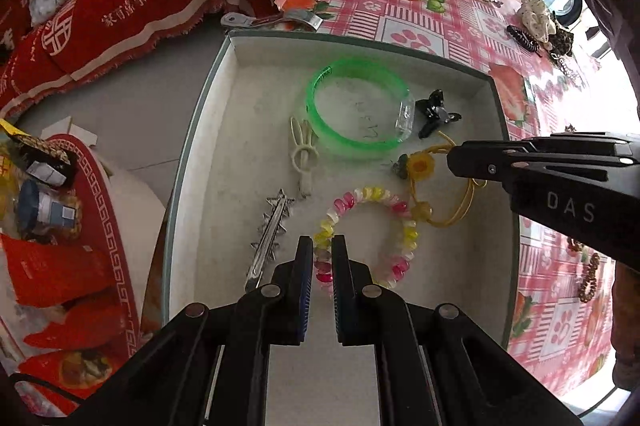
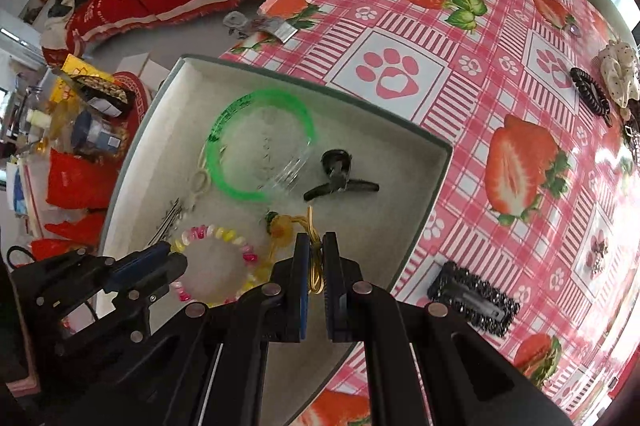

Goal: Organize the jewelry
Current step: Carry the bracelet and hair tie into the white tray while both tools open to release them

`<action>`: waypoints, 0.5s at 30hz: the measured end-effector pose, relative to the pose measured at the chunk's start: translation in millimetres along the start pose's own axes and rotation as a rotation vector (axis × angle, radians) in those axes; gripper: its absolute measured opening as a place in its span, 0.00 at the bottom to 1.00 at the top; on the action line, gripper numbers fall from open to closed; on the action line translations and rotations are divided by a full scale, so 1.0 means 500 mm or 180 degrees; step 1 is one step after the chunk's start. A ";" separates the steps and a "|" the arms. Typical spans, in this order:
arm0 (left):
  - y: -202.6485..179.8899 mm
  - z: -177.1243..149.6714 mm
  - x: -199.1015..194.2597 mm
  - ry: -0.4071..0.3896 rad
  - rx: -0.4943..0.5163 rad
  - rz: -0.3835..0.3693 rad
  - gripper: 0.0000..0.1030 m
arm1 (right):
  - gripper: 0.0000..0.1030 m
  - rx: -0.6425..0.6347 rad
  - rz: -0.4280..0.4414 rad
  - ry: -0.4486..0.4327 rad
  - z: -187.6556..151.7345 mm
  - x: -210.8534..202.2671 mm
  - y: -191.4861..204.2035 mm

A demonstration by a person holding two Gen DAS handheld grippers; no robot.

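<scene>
A shallow white tray (image 1: 208, 130) holds a green bangle (image 1: 352, 108), a black claw clip (image 1: 434, 112), a white rabbit clip (image 1: 304, 150), a spiked silver clip (image 1: 268, 238), a pink-and-yellow spiral hair tie (image 1: 372, 238) and a yellow elastic hair tie with a flower (image 1: 422, 168). My left gripper (image 1: 322, 246) is nearly shut around the spiral hair tie's left side. My right gripper (image 2: 315, 246) is nearly shut on the yellow elastic's loop (image 2: 316, 258) over the tray; it also shows in the left wrist view (image 1: 454, 158).
On the strawberry tablecloth (image 2: 440, 38) lie a black glitter clip (image 2: 472, 300), a black spiral tie (image 2: 590, 96), a cream scrunchie (image 2: 618, 74) and beaded bracelets (image 1: 590, 278). A metal clip (image 1: 276, 20) lies past the tray. Left of the table stands a cluttered red stool (image 1: 116, 226).
</scene>
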State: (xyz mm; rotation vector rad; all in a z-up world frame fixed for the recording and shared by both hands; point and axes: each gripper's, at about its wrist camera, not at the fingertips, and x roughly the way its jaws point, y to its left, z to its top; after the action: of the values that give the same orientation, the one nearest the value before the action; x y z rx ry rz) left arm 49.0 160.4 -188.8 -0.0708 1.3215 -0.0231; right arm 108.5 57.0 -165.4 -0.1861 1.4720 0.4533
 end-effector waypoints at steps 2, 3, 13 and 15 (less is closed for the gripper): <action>-0.003 0.001 0.004 0.0004 0.0023 0.0039 0.15 | 0.06 -0.0003 -0.0015 0.0011 0.006 0.006 0.000; -0.003 0.000 0.006 0.0010 0.0026 0.0056 0.15 | 0.06 -0.0005 -0.0023 0.0023 0.007 0.009 -0.001; -0.011 -0.004 0.005 -0.0005 0.0065 0.0177 0.15 | 0.07 0.0017 -0.0040 0.0113 0.012 0.039 -0.005; -0.015 -0.003 0.001 -0.0025 0.0094 0.0187 0.15 | 0.11 0.0002 -0.0040 0.0114 0.007 0.042 -0.005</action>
State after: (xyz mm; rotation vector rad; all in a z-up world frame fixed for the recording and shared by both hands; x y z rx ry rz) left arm 47.7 153.0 -189.1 -0.0069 1.3145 0.0075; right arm 113.5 60.0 -186.1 -0.2037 1.5051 0.4413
